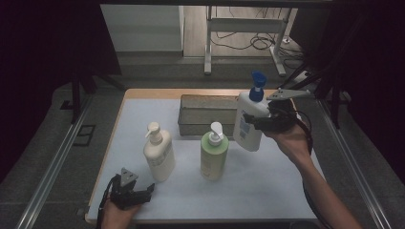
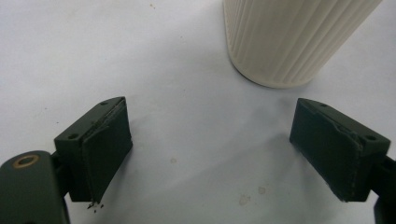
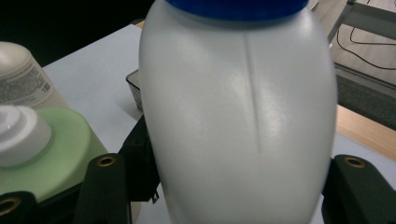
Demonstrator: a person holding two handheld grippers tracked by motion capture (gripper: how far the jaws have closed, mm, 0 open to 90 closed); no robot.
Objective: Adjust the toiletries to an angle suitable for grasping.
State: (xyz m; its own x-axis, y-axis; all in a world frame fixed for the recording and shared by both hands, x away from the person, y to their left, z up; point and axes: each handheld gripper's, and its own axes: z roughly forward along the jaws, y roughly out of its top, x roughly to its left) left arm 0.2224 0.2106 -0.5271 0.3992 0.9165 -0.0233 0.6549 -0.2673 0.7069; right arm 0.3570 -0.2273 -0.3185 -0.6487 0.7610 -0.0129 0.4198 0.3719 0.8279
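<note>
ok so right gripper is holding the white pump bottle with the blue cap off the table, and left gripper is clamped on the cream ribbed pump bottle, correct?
Not quite. The left gripper holds nothing: the left gripper view shows its jaws open over the white table cover, short of the cream ribbed pump bottle. The rest stands: the right gripper holds the white pump bottle with the blue cap off the table.

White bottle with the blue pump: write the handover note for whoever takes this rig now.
Right tool: shut on the white bottle with the blue pump, held tilted above the mat, in front of the grey tray.
Left tool: open, holding nothing, low at the near left of the table, with the cream pump bottle just ahead of it.
Green pump bottle: upright on the mat, mid-table.
Done: white bottle lifted.
Left: probably set it in the tray, which looks empty, then deal with the other two bottles.
</note>
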